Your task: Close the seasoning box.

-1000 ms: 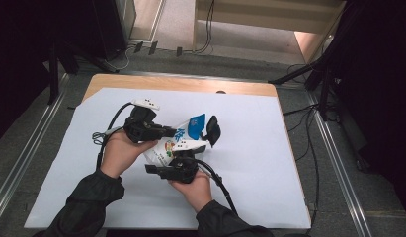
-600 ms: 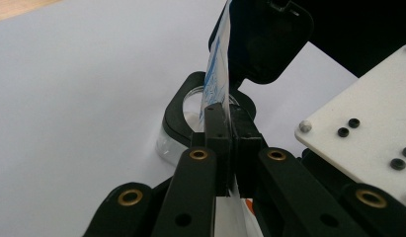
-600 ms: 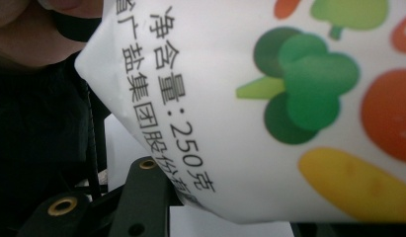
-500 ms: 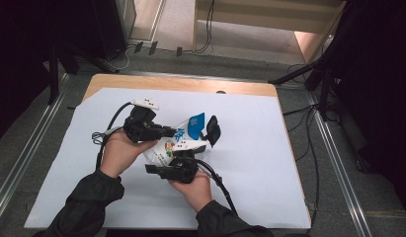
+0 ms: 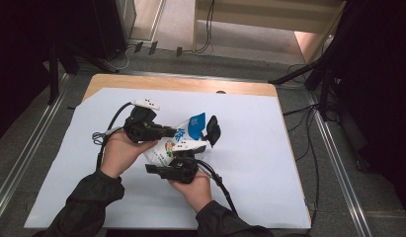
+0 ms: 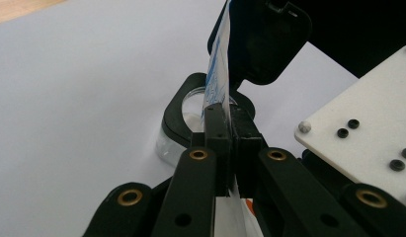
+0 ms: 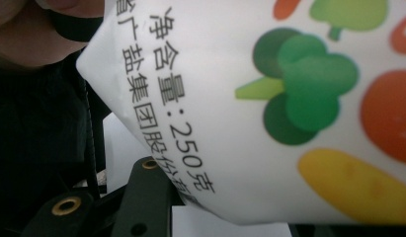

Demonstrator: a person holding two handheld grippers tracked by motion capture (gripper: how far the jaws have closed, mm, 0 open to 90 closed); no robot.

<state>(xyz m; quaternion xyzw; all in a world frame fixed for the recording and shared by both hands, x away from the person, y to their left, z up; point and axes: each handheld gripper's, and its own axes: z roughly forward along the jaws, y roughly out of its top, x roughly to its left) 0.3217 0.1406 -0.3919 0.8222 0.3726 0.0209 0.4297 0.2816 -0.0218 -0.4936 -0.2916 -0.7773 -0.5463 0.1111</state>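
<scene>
On the left of the high view, the left tongs [image 5: 167, 131] pinch the top edge of a white salt bag [image 5: 172, 146], their jaws fully shut on the thin film; in the left gripper view that blue-printed edge [image 6: 216, 74] rises straight from between the closed pads, above a small clear jar with a black rim [image 6: 183, 116] standing on the white surface [image 5: 269, 163]. The bag hangs in the air over the middle of the surface, its blue top end [image 5: 196, 125] tipped toward the jar [image 5: 213, 130]. Just right of the bag's body, the right tongs [image 5: 163, 168] hold the lower end, jaws partly open around the bulk of the bag and, going by how the bag lies against them, gripping it; they have just been closing a little on it. The work looks like tipping salt into the jar, so it is probably best to keep the opened corner directly over the jar's mouth, raise the lower end slowly, and squeeze gently so the grains do not rush out and spill. In the right gripper view the bag [image 7: 269, 98] shows printed vegetables and the Chinese text "净含量:250克", with a line reading about "盐集团股份" beneath.
</scene>
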